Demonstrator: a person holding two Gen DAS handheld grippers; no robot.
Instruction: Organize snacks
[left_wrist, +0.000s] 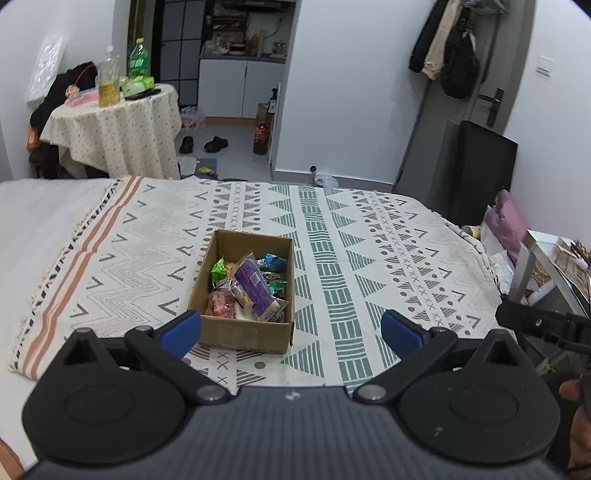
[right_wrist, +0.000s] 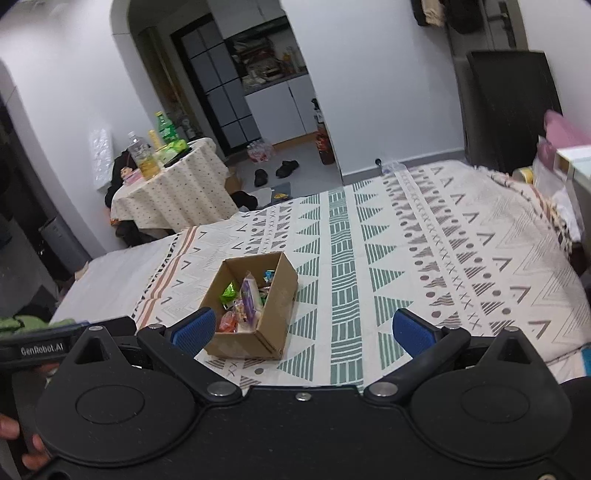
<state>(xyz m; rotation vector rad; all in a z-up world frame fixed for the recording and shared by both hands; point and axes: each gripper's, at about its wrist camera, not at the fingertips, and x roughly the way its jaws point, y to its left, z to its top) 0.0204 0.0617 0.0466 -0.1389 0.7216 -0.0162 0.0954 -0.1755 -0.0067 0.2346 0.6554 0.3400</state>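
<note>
Snacks (left_wrist: 249, 288) half-hidden inside cardboard box (left_wrist: 240, 334)

Two wrist views, both angled down over the bed.
Left faces the cardboard box (left_wrist: 243, 291) squarely, near; right sees it (right_wrist: 255, 306) from farther right; both share it.

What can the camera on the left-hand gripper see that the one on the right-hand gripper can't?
Only the left wrist view shows the coats hanging fully by the door and the door handle. Only the right wrist view shows the arched doorway top and the "GenRobot.AI" lettering. Both show the cardboard box of snacks on the patterned cloth, and open, empty blue-padded jaws.
</note>
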